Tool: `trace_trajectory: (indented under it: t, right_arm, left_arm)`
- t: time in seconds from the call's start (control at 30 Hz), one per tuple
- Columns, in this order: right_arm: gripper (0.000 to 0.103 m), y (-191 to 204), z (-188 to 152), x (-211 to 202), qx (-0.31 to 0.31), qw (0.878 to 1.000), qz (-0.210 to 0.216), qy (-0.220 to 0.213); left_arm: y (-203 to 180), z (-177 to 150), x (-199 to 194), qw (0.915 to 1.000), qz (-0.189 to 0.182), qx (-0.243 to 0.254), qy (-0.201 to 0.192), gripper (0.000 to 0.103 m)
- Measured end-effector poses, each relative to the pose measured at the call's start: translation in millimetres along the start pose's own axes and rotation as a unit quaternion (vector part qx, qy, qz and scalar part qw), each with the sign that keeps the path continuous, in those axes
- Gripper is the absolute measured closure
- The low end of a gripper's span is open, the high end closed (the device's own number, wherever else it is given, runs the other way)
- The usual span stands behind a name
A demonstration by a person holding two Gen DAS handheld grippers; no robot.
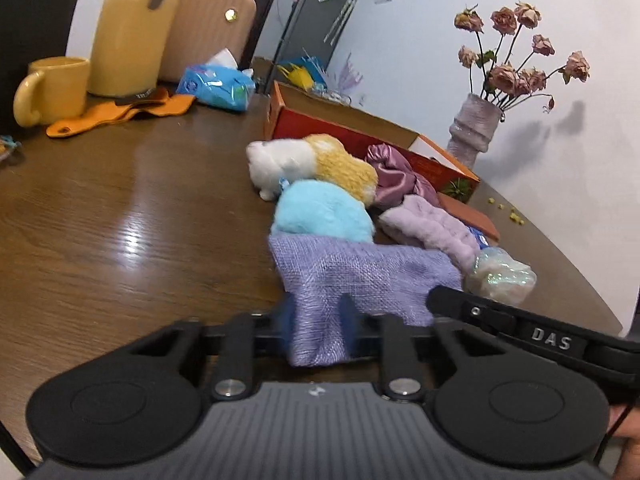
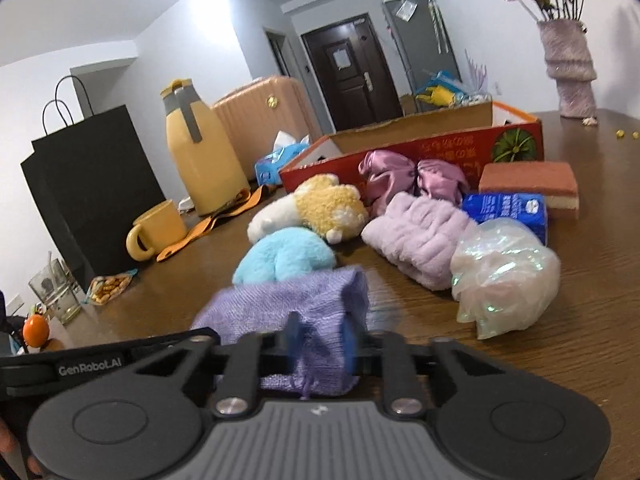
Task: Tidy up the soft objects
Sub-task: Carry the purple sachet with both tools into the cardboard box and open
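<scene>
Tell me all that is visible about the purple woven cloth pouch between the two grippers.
The purple woven cloth pouch looks like coarse, loosely woven lavender fabric, limp and creased. A drawstring knot hangs at one end. The left gripper and the right gripper each pinch an edge of it. It hangs over the brown wooden table, just before the light blue plush toy.

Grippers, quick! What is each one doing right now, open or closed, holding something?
Left gripper: shut on the purple woven pouch.
Right gripper: shut on the same purple woven pouch, at another part of it.
</scene>
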State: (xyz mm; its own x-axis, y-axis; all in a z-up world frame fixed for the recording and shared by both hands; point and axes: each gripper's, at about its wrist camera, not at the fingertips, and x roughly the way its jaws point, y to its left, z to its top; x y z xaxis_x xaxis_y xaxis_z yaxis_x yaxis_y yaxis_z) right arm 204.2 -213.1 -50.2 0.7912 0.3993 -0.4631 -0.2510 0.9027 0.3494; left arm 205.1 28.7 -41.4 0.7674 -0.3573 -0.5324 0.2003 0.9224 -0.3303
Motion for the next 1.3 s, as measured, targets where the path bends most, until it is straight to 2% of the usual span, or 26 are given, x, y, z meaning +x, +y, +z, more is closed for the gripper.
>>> trace_trajectory:
  t: [0.03,0.2,0.33,0.43,0.5,0.6,0.7,0.77,0.83,0.9,1.0,1.03,1.1,1.2,1.3]
  right_arm:
    - [0.096,0.4,-0.6,-1.4,-0.001,1.000,-0.001,-0.002]
    - [0.099,8.5,11.2,-21.7,-0.022,0.999,0.012,-0.032]
    - [0.100,18.0,57.4,-40.5,-0.062,0.994,0.034,-0.078]
    - [0.100,18.8,116.0,-39.2,-0.089,0.990,0.042,-0.100]
    - [0.100,14.2,161.3,-26.4,-0.094,0.989,0.049,-0.103]
    - [0.100,5.6,233.0,18.4,-0.106,0.990,0.047,-0.083]
    - [0.100,-8.3,289.3,86.0,-0.118,0.992,0.022,-0.035]
    - [0.100,-26.3,313.1,142.3,-0.106,0.994,0.008,0.010]
    - [0.100,-47.6,323.2,201.4,-0.083,0.995,-0.004,0.060]
    - [0.099,-64.1,323.0,249.6,-0.078,0.992,-0.030,0.098]
    - [0.097,-79.6,316.7,298.9,-0.066,0.987,-0.045,0.136]
    - [0.093,-82.1,314.8,309.1,-0.060,0.987,-0.047,0.144]
    - [0.079,-86.9,309.5,320.5,-0.055,0.985,-0.048,0.157]
    - [0.074,-90.2,306.1,325.1,-0.043,0.983,-0.036,0.174]
    - [0.073,-92.9,307.8,313.9,-0.041,0.985,-0.038,0.165]
  left_arm:
    - [-1.4,0.2,-1.6,1.0000,0.000,0.003,-0.003,0.093]
    - [-10.9,21.7,-19.2,0.9990,-0.040,0.006,-0.020,0.096]
    - [-27.5,78.8,-30.5,0.9944,-0.075,0.034,-0.067,0.096]
    - [-41.4,142.1,-18.5,0.9918,-0.096,0.045,-0.072,0.096]
    - [-50.9,184.4,4.8,0.9925,-0.081,0.064,-0.065,0.096]
    - [-53.4,243.2,59.5,0.9942,-0.054,0.076,-0.053,0.096]
    - [-42.9,283.5,134.5,0.9964,-0.046,0.070,-0.015,0.096]
    - [-28.0,296.2,192.0,0.9980,-0.021,0.057,0.015,0.096]
    - [-14.3,299.5,241.4,0.9982,0.015,0.033,0.048,0.096]
    - [-5.0,298.6,280.0,0.9967,0.034,0.028,0.069,0.096]
    - [-5.5,294.9,311.1,0.9935,0.058,0.060,0.078,0.091]
    - [-6.5,294.7,316.6,0.9924,0.062,0.067,0.082,0.077]
    - [-8.2,293.8,322.7,0.9905,0.071,0.079,0.087,0.068]
    - [-12.3,293.1,317.0,0.9902,0.068,0.096,0.074,0.068]
    - [-12.4,299.0,304.7,0.9914,0.070,0.091,0.063,0.067]
